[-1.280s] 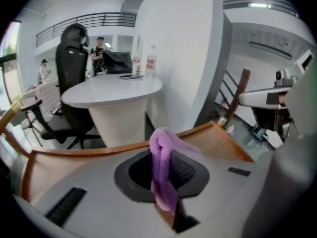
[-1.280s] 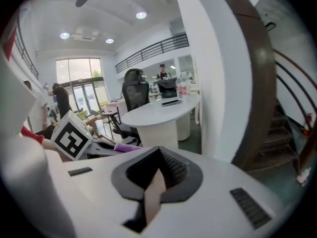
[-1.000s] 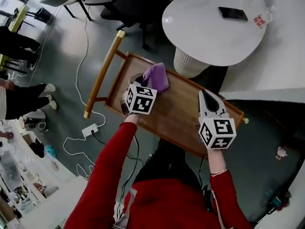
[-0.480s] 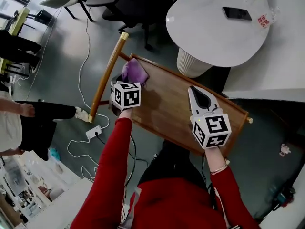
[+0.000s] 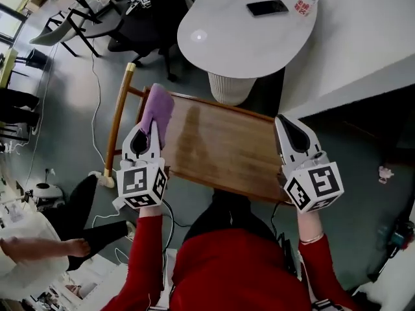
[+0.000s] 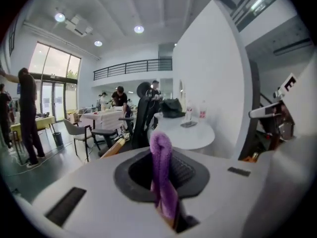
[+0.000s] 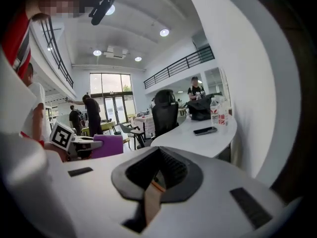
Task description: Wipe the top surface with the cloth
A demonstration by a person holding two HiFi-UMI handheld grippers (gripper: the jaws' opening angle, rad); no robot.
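Left gripper (image 5: 149, 132): jaws clamped on the purple cloth (image 5: 159, 106).
Cloth: folded, sticking out just ahead of that gripper's tips, over the wooden counter's (image 5: 224, 149) left end.
Right gripper (image 5: 289, 128): jaws together, nothing between them, over the counter's right end.

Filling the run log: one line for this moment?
left gripper: shut on purple cloth | cloth: over wooden top, left end | right gripper: shut, empty

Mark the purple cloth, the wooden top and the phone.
purple cloth (image 5: 159, 109): head view, middle of the cloth.
wooden top (image 5: 220, 144): head view, bare centre.
phone (image 5: 267, 7): head view, its dark face.
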